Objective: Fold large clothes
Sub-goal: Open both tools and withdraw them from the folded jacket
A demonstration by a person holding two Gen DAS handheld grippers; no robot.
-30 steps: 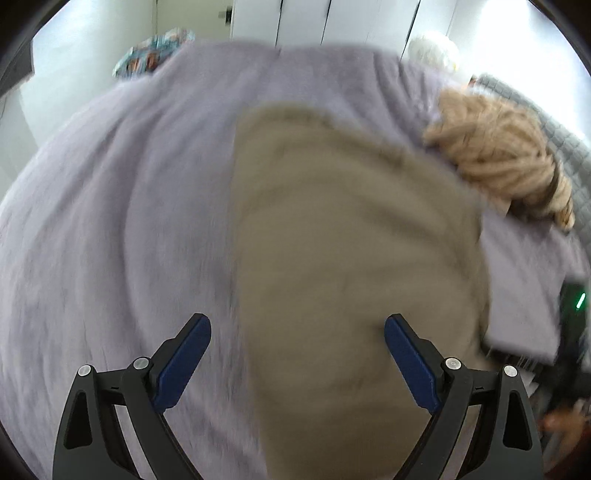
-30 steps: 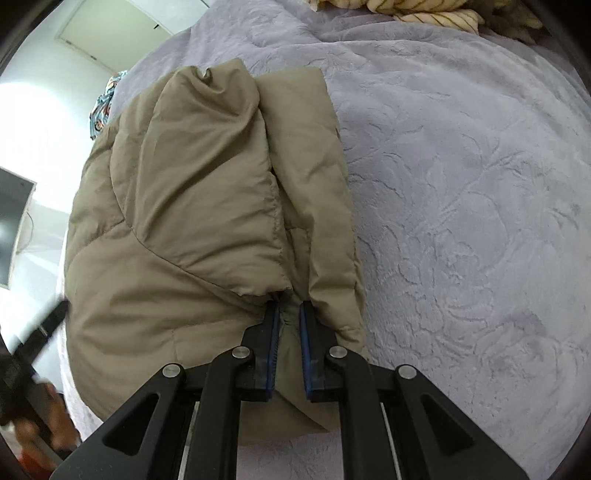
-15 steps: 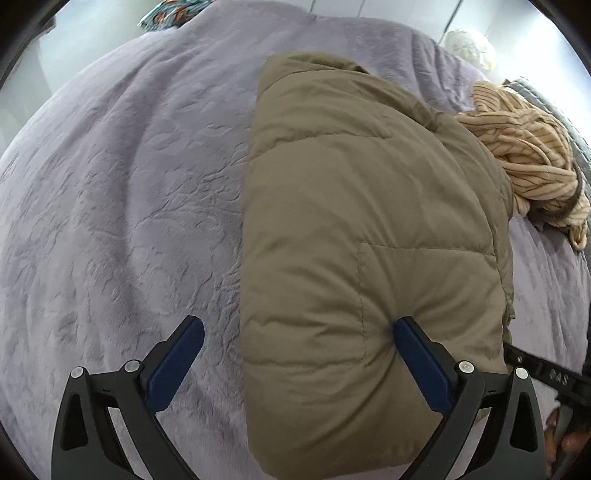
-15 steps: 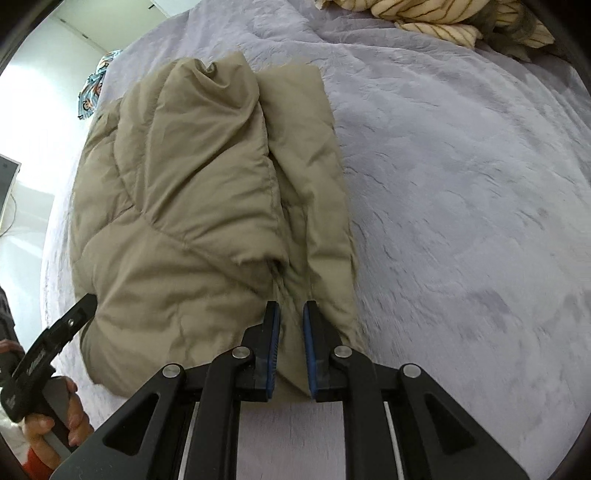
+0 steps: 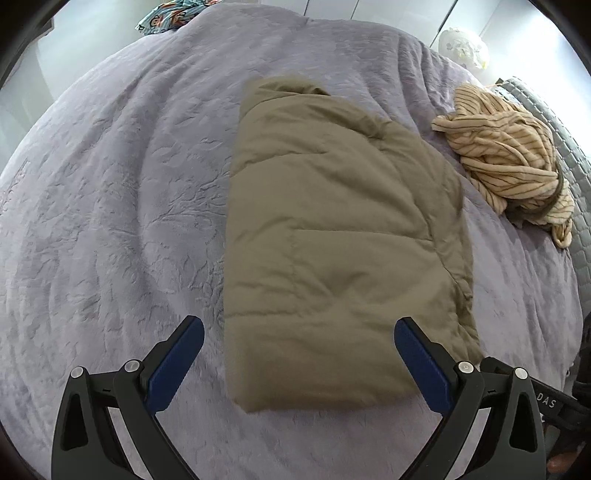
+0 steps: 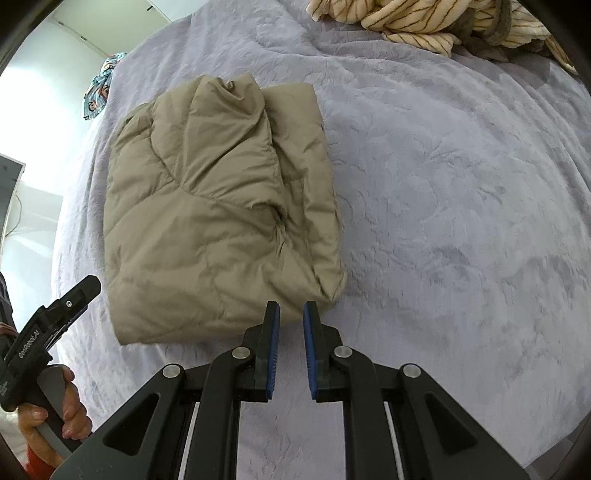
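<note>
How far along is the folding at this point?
Done: the tan puffer jacket lies folded into a compact rectangle on the purple bedspread. In hand: nothing; the left tool is wide open, the right tool nearly shut and empty. Left: the striped garment sits crumpled.

Lavender textured bedspread (image 5: pixel 110 206) under everything, filling both views. Striped cream knit heap (image 5: pixel 509 162) far right of gripper, crumpled, w/ dark trim at edge. Colourful patterned cloth (image 5: pixel 166 14) far ahead-left at bed edge. White floral item (image 5: pixel 463 46) ahead-right, blurry.
</note>
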